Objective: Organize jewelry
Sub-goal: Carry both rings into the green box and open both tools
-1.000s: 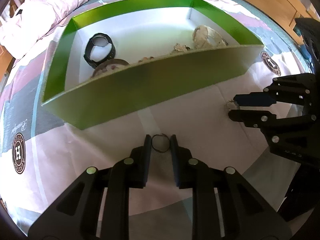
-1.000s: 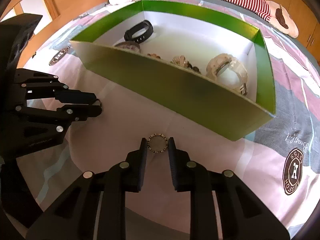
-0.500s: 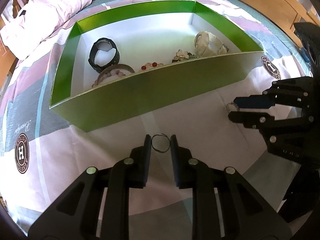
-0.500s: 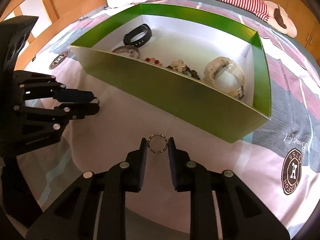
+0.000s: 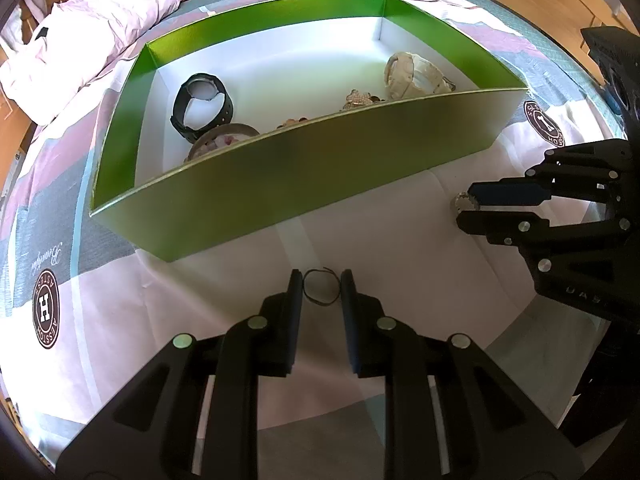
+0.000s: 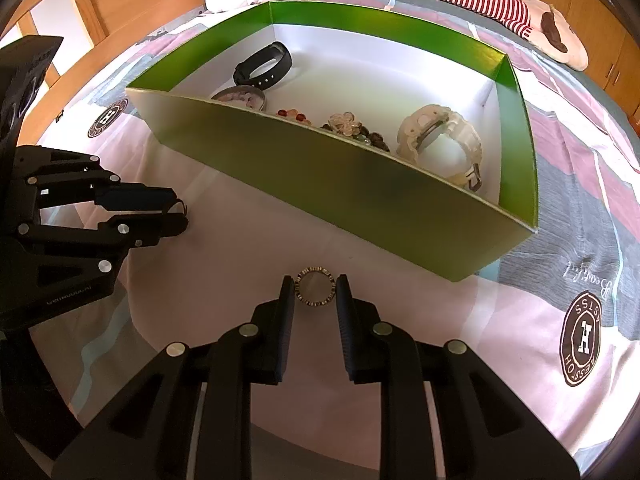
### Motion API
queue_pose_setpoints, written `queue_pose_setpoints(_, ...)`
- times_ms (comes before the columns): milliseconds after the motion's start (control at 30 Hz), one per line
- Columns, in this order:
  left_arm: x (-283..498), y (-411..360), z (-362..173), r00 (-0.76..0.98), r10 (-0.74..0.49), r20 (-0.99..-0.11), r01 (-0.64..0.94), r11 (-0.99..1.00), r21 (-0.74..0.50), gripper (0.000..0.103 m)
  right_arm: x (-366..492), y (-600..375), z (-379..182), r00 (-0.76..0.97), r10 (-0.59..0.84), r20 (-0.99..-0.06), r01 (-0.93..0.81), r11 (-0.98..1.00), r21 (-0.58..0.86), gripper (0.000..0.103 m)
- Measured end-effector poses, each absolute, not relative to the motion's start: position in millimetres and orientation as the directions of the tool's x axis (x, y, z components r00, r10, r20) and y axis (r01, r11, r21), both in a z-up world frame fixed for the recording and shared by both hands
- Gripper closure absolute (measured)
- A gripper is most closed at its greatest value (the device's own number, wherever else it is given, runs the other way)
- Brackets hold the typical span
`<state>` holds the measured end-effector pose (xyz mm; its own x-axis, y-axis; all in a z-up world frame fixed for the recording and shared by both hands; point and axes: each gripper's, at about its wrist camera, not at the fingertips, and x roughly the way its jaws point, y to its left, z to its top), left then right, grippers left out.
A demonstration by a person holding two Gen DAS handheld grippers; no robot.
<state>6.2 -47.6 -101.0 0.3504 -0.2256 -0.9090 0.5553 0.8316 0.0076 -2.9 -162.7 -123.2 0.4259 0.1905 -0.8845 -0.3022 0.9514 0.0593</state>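
Observation:
A green box (image 5: 304, 176) with a white floor lies on the bed ahead, also in the right wrist view (image 6: 360, 184). Inside it are a black watch (image 5: 202, 104), a pale watch (image 6: 440, 140), a small round tin (image 6: 242, 98) and bead bracelets (image 6: 348, 128). My left gripper (image 5: 321, 286) is shut on a thin dark wire ring (image 5: 321, 286), held above the sheet in front of the box; it shows at the left of the right wrist view (image 6: 178, 214). My right gripper (image 6: 314, 291) is shut on a gold studded ring (image 6: 314, 291); it shows at the right of the left wrist view (image 5: 464, 208).
The bed has a pink, grey and white sheet with round logo prints (image 6: 582, 338). A pink pillow (image 5: 92, 36) and a striped plush toy (image 6: 500, 4) lie behind the box. Wooden bed rails (image 6: 132, 8) stand at the sides.
Both grippers rose and then came lower again, still holding their rings. The box looks about as near as it did a second ago.

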Motion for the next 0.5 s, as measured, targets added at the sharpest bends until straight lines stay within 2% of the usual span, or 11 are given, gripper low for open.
queue_pose_setpoints(167,4.6,-47.0,-94.1,0.370,-0.236,-0.898,0.552,0.834,0.009,0.084,-4.3,-165.7,-114.8,0.446,0.230,-0.865,-0.300,0.949,0.097,0.081)
queue_pose_setpoints(267,5.3,-44.3,-70.2,0.414,-0.301,-0.859,0.561,0.828,-0.019,0.084,-6.9,-172.6,-84.4,0.527,0.302,-0.794,-0.310,0.939,0.151,0.081)
queue_pose_setpoints(367,24.8,-37.7,-30.7,0.479,-0.397,-0.783,0.537,0.838,-0.096,0.084,8.4,-184.2,-46.4,0.623,0.330,-0.709,-0.287,0.940,0.185,0.081)
queue_pose_setpoints(500,66.3,-39.4,-25.2,0.531,-0.333,-0.779,0.448,0.891,-0.075,0.084,49.3,-192.8,-44.9,0.637,0.269,-0.722,-0.223,0.961,0.161,0.081)
